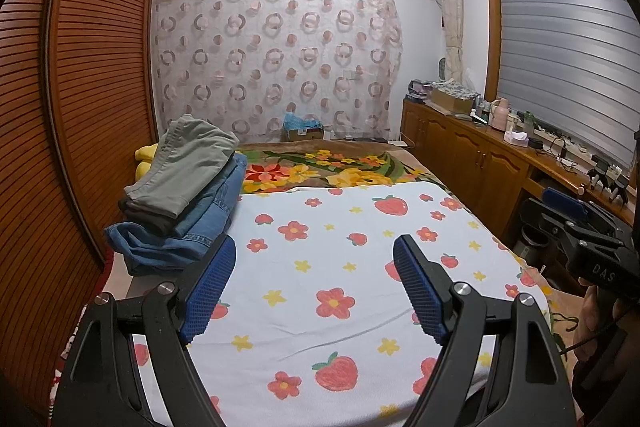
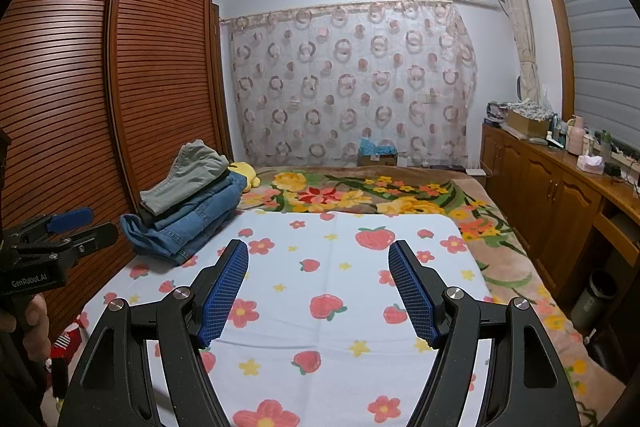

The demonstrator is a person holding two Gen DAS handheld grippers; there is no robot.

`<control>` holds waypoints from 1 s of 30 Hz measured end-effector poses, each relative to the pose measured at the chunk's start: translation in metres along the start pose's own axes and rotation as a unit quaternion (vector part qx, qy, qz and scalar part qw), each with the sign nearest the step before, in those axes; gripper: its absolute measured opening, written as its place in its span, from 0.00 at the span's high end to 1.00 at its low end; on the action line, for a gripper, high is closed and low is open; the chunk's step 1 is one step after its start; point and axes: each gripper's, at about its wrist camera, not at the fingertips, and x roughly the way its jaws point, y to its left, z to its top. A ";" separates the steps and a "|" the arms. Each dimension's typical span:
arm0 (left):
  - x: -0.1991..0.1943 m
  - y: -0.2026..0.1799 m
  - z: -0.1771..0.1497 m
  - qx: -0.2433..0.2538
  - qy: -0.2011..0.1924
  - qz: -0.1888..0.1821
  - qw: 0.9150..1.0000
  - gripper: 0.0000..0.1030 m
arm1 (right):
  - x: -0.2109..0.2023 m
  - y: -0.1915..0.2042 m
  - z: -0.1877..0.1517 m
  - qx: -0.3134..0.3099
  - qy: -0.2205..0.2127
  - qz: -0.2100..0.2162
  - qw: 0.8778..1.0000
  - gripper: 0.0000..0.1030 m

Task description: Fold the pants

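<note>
Both tongs released, nothing between the pads: left tongs (image 1: 314,255) and right tongs (image 2: 319,259) hover over the strawberry-print sheet (image 1: 340,267) on the bed. Folded pants (image 1: 184,195) sit stacked at the sheet's far-left corner, grey-green pair on top of jeans, beside the wardrobe (image 1: 80,87).

A bed (image 1: 404,163) fills the middle and lower frame, covered by a floral blanket (image 1: 352,167). Over that lies a white strawberry-print sheet (image 1: 340,267). At the sheet's left edge rests a stack of folded pants (image 1: 188,195), grey-green on top, denim beneath.
</note>
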 end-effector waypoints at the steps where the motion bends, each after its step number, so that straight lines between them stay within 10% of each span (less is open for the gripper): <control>1: 0.000 0.000 0.000 0.000 0.000 0.000 1.000 0.21 | 0.000 0.000 0.000 -0.001 0.000 0.000 1.000 0.27; 30: -0.001 0.000 0.001 -0.001 0.000 0.000 1.000 0.21 | -0.001 -0.004 -0.002 -0.004 -0.004 0.002 1.000 0.27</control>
